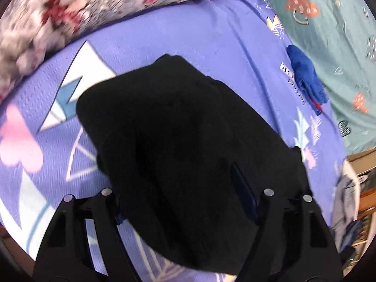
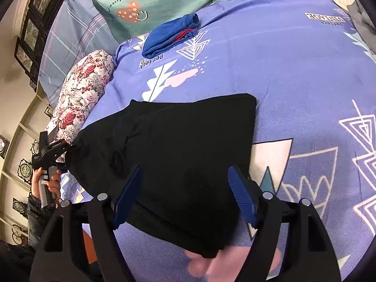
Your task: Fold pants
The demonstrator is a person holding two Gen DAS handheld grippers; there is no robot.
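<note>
Black pants [image 2: 178, 155] hide left fingers [image 1: 244, 192], grip unclear; right fingers [image 2: 242, 197] spread, straddling cloth.

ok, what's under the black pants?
The black pants lie folded on the purple printed bedspread; its white and pink print runs out from under their edges. Whatever lies beneath the cloth itself is covered, so cannot be told.

One pair of black pants [image 2: 178, 150] is lying at centre, one blue garment [image 2: 169, 36] at twelve o'clock, one floral pillow [image 2: 82, 94] at ten, two grippers showing.
</note>
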